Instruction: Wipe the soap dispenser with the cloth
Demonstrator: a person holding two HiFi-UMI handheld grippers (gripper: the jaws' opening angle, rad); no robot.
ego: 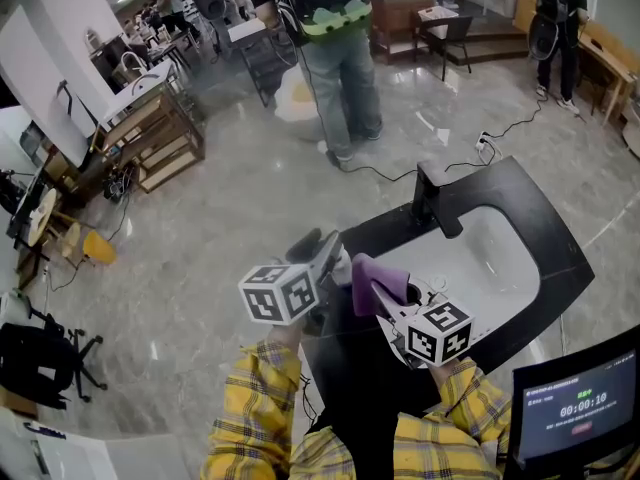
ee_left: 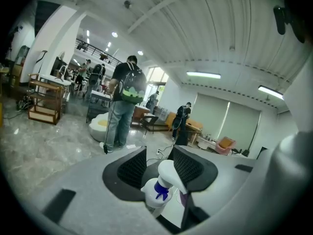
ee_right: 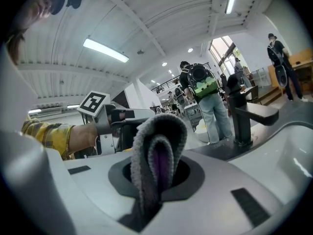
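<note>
While the cloth (ee_right: 157,146) waited to be used for wiping, the right tool (ee_right: 155,177) was clamped on its folded bundle, keeping a padded edge forward. The left tool (ee_left: 160,164) had its jaws apart around the soap dispenser (ee_left: 157,190) without pressing it, likely to steady it on the bench (ego: 545,233) by the sink (ego: 495,258).

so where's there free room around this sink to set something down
Free: the white basin right of the faucet, and the black counter strip along its right edge. Crowded: the near left corner, where the left gripper, jaws open, flanks the soap dispenser and the right gripper holds the cloth.
</note>
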